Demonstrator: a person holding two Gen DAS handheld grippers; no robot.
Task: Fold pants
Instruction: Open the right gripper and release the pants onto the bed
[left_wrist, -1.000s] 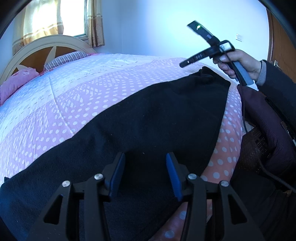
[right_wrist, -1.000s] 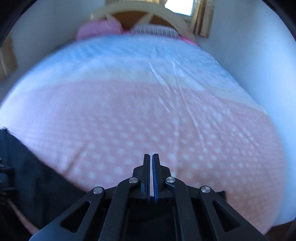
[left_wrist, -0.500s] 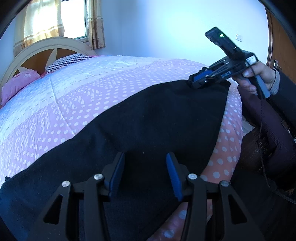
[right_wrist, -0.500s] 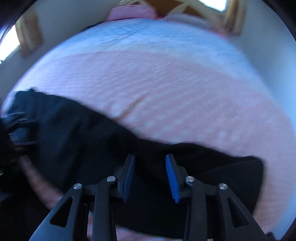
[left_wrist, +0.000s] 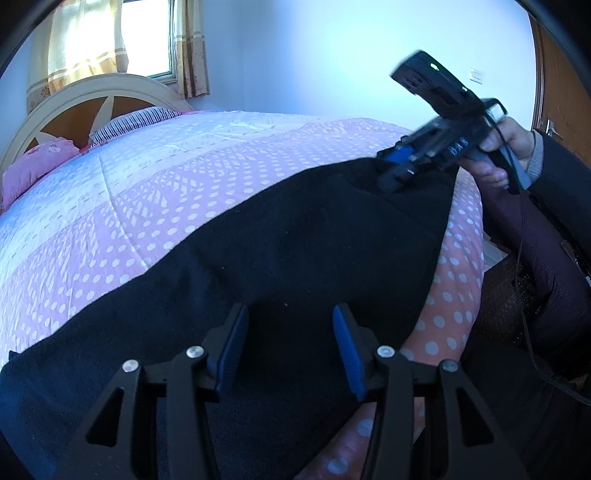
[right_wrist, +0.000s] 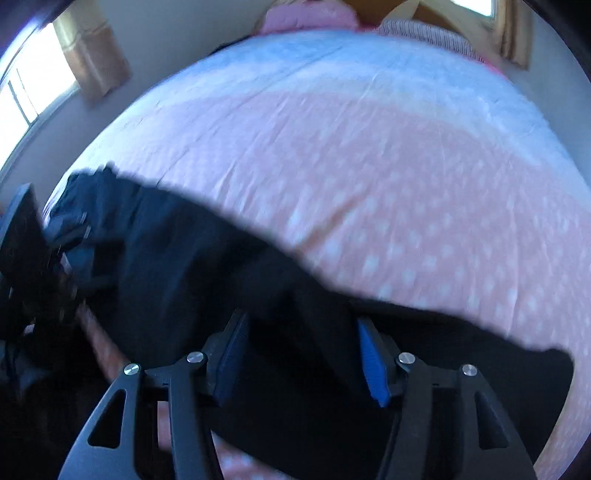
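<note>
Lying flat along near edge of pink dotted bedspread (left_wrist: 155, 206): black pants (left_wrist: 288, 251). Left gripper (left_wrist: 288, 347) over one end of fabric, fingers spread, nothing between them. Right gripper (right_wrist: 306, 354) at opposite end, tips down at cloth, fingers apart, empty. Striped pillow (left_wrist: 136, 120) by headboard (left_wrist: 92, 88).

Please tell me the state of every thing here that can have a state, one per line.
Black pants: spread flat along the near edge of the bed, not yet folded.
Left gripper: open, over the pants.
Right gripper: open, at the other end of the pants.
Window curtain: drawn across the window.
</note>
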